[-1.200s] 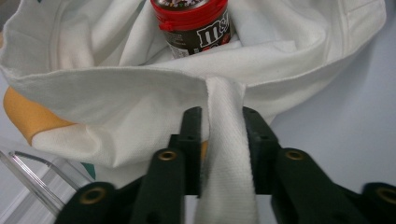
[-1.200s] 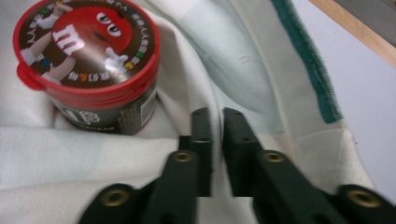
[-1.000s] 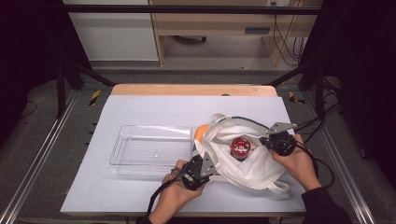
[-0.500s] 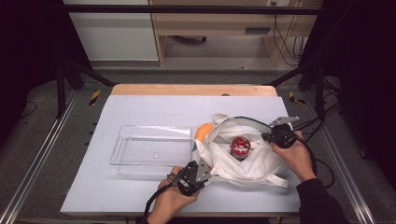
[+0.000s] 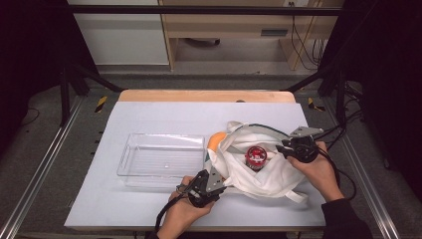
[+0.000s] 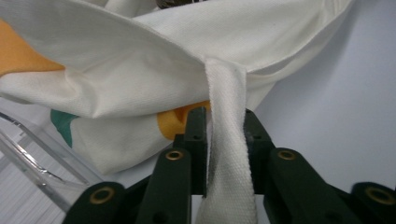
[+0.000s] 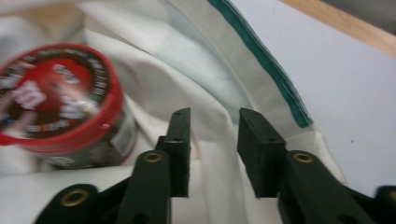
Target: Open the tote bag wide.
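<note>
As both pairs of jaws have just been opening, the white cloth tote bag with orange and green print is being let go and now lies slumped on the pale grey table mat, just right of the clear plastic tray. Compared with a second ago, the bag mouth is no longer pulled up between the two hands — the cloth has sunk lower around the round tin with the red lid, which sits inside the bag and can be seen through the opening. I judge that spreading the bag is finished and that taking out the tin, perhaps toward the tray, comes next.

In the left gripper view the left gripper stands slightly parted, and the white woven strap of the bag runs between its jaws; the pads seem to rest beside the strap, not to pinch it. The right gripper is clearly released — its jaws stand apart over the bag cloth near the green-edged rim, with nothing held, and the tin is just to their left.
</note>
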`<action>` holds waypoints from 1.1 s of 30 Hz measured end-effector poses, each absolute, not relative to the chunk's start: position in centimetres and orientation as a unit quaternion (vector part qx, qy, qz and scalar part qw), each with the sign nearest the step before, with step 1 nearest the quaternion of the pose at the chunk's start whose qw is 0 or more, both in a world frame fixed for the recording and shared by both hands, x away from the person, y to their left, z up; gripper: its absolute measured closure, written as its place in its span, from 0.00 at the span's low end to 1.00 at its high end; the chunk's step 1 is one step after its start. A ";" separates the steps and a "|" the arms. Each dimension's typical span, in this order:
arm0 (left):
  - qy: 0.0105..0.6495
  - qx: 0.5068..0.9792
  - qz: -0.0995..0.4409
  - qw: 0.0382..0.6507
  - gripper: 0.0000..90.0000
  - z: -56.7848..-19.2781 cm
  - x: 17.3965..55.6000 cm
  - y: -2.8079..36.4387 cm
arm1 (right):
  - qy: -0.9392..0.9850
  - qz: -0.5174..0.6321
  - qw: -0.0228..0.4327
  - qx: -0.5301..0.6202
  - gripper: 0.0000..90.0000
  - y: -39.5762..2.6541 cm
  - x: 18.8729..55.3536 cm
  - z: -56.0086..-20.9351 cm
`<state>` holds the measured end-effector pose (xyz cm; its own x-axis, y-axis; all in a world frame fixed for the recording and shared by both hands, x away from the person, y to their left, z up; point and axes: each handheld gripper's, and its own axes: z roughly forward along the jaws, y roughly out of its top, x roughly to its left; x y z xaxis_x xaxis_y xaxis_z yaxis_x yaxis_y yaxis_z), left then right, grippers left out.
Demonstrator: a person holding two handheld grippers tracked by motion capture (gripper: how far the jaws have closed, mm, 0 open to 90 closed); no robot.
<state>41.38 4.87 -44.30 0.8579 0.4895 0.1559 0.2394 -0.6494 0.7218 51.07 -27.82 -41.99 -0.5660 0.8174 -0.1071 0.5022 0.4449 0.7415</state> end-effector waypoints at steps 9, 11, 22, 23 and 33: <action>0.229 0.880 0.170 0.381 0.47 -43.4 41.4 4.9 | 0.817 0.373 0.239 0.370 0.43 -25.6 48.5 -39.2; 0.233 0.876 0.171 0.385 0.42 -43.1 41.3 4.8 | 0.819 0.375 0.236 0.364 0.39 -25.0 48.3 -39.0; 0.244 0.866 0.168 0.403 0.20 -41.6 41.1 4.9 | 0.846 0.345 0.213 0.347 0.23 -22.6 48.5 -39.5; 0.245 0.866 0.167 0.402 0.19 -41.4 41.0 4.9 | 0.848 0.339 0.210 0.348 0.23 -22.5 48.5 -39.7; 0.246 0.861 0.161 0.415 0.14 -40.3 40.6 5.4 | 0.864 0.326 0.187 0.335 0.18 -21.8 48.3 -39.8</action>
<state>40.58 5.45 -40.31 0.8276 0.5566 0.0729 0.2902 -0.5353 0.7932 48.26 -21.78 -39.80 -0.7054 0.7010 -0.1046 0.4573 0.5629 0.6885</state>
